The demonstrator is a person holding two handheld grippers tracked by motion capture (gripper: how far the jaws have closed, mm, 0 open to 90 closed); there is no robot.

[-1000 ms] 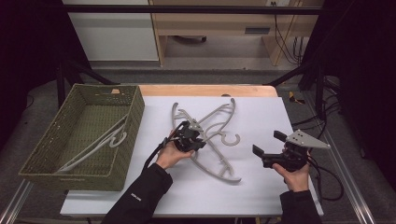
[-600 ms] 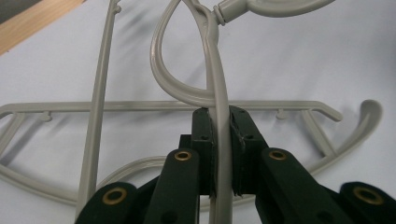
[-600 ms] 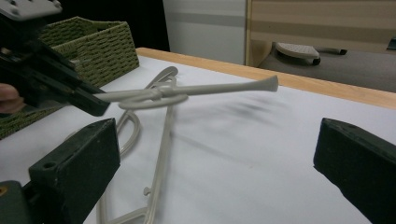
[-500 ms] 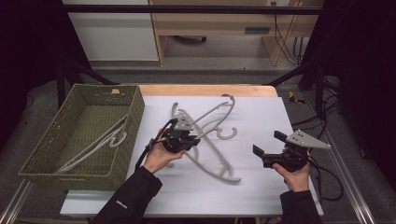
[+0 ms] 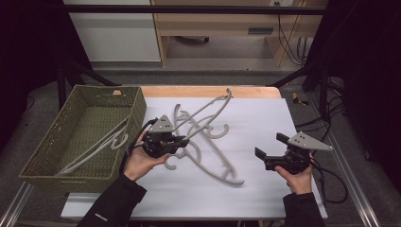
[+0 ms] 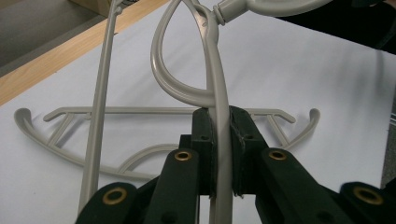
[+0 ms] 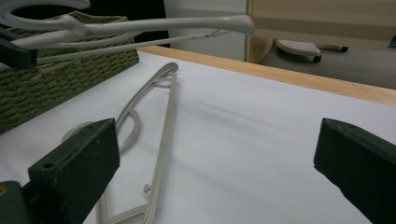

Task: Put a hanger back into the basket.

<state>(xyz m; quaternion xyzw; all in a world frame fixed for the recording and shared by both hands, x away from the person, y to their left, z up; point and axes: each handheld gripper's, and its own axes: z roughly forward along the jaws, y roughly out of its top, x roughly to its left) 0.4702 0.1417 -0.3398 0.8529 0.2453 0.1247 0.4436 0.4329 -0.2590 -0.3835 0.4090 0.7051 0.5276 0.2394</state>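
Dim workroom, white-topped table (image 5: 265,127) | left gripper (image 5: 182,140) clamps 1 grey hanger (image 5: 204,108), lifted near the left edge, likely bound for the green basket (image 5: 138,108) | 1 hanger on table (image 5: 215,161) mid-table | right gripper (image 5: 269,150) gapes empty, right edge.

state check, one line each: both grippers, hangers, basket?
left gripper: shut on lifted hanger
lifted hanger: clamped, raised off the table
right gripper: open, holding nothing
hanger on table: lying flat
basket: upright, one hanger inside
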